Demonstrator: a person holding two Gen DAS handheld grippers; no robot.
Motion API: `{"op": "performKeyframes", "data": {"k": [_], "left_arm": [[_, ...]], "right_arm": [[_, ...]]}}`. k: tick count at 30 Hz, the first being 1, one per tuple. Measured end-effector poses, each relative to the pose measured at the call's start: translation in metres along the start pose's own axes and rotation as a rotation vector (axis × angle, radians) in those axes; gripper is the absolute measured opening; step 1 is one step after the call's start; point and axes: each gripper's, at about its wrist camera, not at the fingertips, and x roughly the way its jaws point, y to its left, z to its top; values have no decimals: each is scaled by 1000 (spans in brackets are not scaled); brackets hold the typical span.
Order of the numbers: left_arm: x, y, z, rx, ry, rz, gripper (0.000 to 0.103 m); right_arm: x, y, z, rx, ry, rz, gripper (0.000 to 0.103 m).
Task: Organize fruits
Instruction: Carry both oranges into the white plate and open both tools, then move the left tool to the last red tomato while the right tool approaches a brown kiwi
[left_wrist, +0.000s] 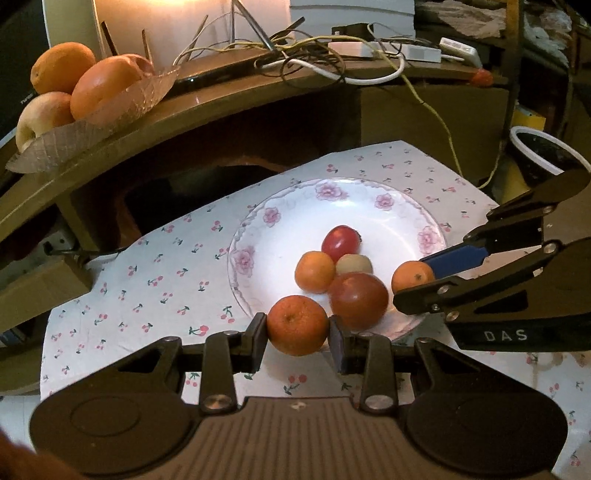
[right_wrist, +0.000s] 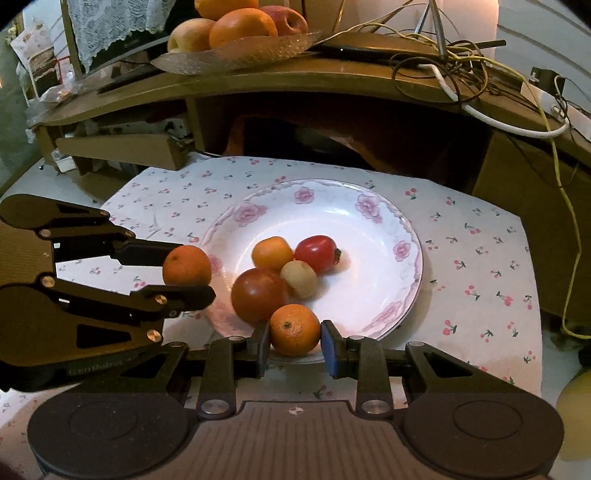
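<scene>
Nearest to us, the left tool is clenched on a mandarin, its two fingers pressed against the fruit's sides; the mandarin sits at the near rim of the floral plate, over the plate's left near edge as the right wrist view shows it. The right tool grips a second mandarin the same way, both pads touching it, at the plate's near rim on the other side. In the left wrist view that second mandarin shows held at the plate's right rim, with the right tool's blue pad behind it.

Just beyond, inside the plate, we see a cluster of four fruits touching one another: a dark red tomato closest, a pale small fruit beside it, a third mandarin behind, and a bright red tomato farthest.

The plate rests on a cherry-print cloth covering the counter.

Farther back, a raised wooden shelf carries a glass dish of oranges and apples at its left end, and tangled cables toward its right.
</scene>
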Motion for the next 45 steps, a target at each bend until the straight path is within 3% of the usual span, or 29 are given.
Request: {"op": "performKeyframes", "data": {"k": [22, 30, 37, 45], "left_arm": [[-3, 5, 1, -38, -19, 8, 42], [-21, -3, -4, -19, -22, -35, 42], [-42, -12, -17, 36, -4, -92, 42], [-43, -6, -41, 102, 72, -104, 43]], "right_arm": [[3, -12, 4, 38, -46, -28, 32], [-13, -14, -2, 43, -70, -45, 32], [-28, 7, -21, 10, -32, 38, 33], [-13, 31, -22, -53, 10, 91, 34]]}}
